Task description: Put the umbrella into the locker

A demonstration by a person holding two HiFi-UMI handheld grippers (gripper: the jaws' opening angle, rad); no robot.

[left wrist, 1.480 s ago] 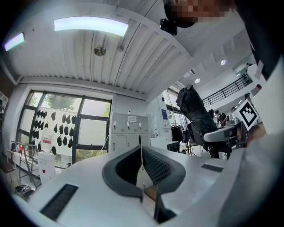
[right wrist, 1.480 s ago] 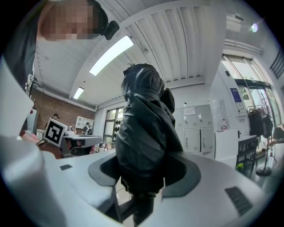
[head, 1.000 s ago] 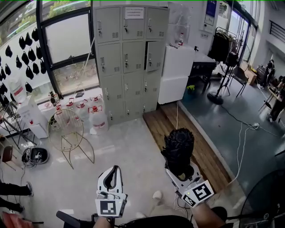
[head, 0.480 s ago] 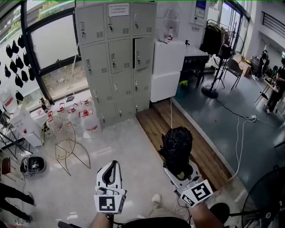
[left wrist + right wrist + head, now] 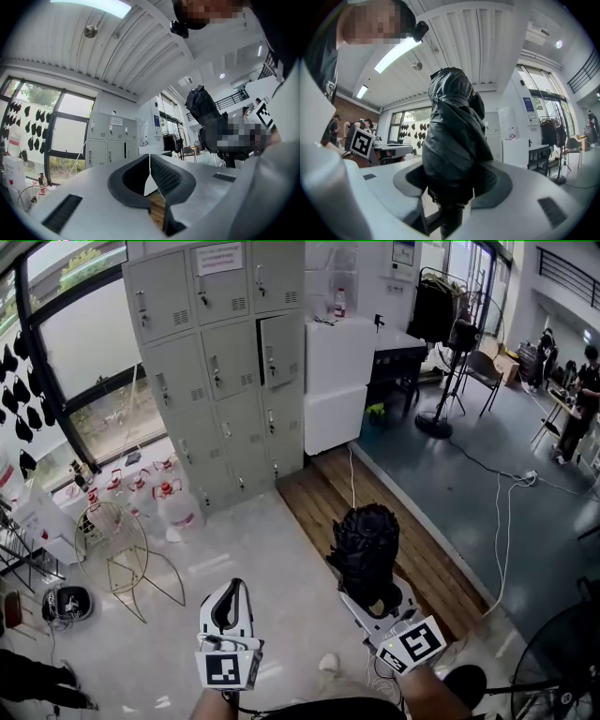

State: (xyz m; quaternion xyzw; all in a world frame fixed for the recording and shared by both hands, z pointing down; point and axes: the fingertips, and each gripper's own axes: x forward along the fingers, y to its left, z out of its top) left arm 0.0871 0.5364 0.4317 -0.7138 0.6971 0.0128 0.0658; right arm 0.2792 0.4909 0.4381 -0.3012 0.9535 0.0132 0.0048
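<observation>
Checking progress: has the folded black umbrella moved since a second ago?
Yes. Held in the right tool, the folded black umbrella has come nearer the grey metal lockers, which now loom larger.

- Daylight from the windows [image 5: 94, 343] brightens the pale floor [image 5: 272, 563].
- A ceiling strip light [image 5: 396, 54] glares.
- Gripper views bulge, dark at the corners.

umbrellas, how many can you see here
1. The black folded umbrella stands upright in the right gripper, low in the head view. Any inside the closed lockers would be hidden.
</observation>
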